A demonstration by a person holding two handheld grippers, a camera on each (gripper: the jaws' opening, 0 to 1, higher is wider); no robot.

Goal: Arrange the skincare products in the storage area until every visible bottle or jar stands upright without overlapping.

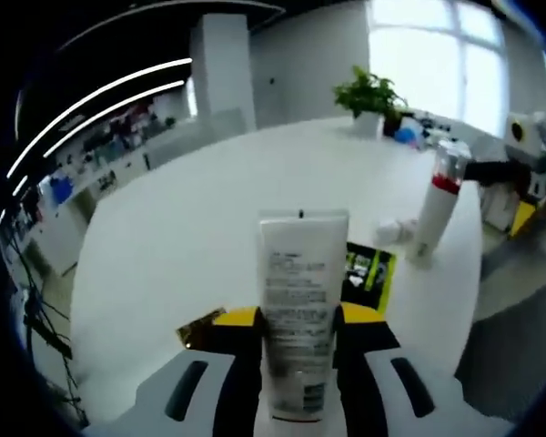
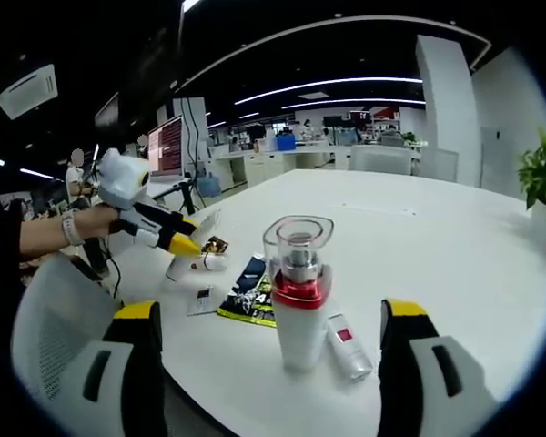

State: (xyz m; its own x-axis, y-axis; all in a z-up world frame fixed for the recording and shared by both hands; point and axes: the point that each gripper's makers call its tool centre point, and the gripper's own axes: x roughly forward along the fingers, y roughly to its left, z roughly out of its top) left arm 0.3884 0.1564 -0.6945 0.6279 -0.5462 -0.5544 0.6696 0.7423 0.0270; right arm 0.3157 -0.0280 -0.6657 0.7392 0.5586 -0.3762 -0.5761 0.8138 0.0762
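My left gripper (image 1: 300, 317) is shut on a white tube (image 1: 298, 309), held upright over the white table (image 1: 182, 237). A white pump bottle (image 1: 437, 208) with a red band and clear cap stands upright to the right, next to my right gripper (image 1: 491, 173). In the right gripper view that bottle (image 2: 298, 291) stands between my right gripper's (image 2: 271, 319) wide-open jaws, untouched. A small white tube (image 2: 348, 344) with a red label lies flat beside it. The left gripper (image 2: 187, 238), in a person's hand, holds the white tube (image 2: 198, 238) at the left.
A black and green sachet (image 1: 369, 273) lies flat between the tube and the bottle, and a gold packet (image 1: 198, 328) lies by my left jaw. A small white card (image 2: 203, 300) lies near the table edge. A potted plant (image 1: 369, 96) stands at the far side.
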